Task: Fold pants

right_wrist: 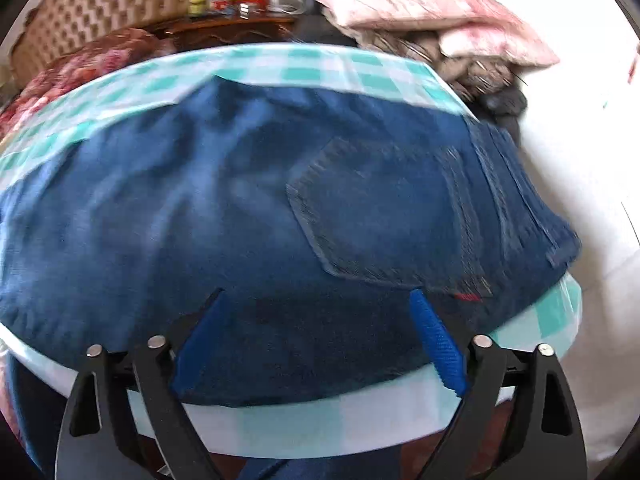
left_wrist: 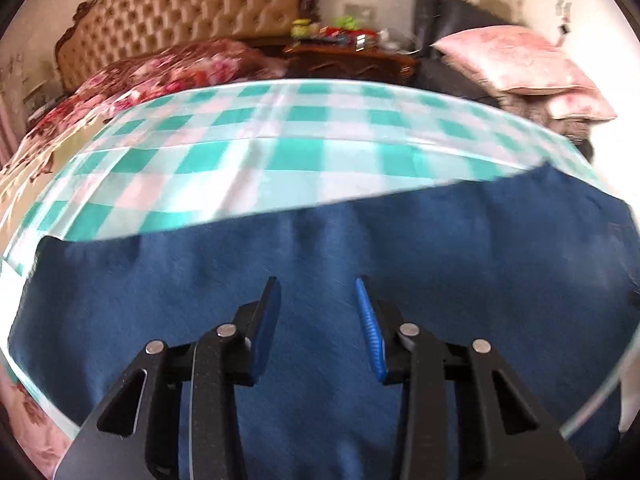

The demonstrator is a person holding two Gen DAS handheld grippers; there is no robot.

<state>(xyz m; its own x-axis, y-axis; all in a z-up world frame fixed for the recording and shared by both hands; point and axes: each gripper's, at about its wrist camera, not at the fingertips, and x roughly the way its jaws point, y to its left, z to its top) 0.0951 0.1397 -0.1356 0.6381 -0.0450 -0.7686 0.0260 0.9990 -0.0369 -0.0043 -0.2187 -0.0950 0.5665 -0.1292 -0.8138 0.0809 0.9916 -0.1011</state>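
Both claws hang released over the jeans (right_wrist: pixel 248 208): on my left gripper (left_wrist: pixel 318 292) the jaws stand partly apart with only denim below them, nothing pinched, and on my right gripper (right_wrist: pixel 316 300) they are spread wide above the near hem. From the left one I see the pants' far edge running just ahead of the fingertips, with a broad stretch of bare green-checked cloth (left_wrist: pixel 248 148) beyond it. From the right one the back pocket (right_wrist: pixel 372 216) lies ahead and to the right, the waistband draping off the right-hand edge of the surface. Past the cloth's far edge I see a floral blanket (left_wrist: pixel 168 76), a cluttered nightstand (left_wrist: pixel 352 60) and pink pillows (left_wrist: pixel 516 60), all well clear.
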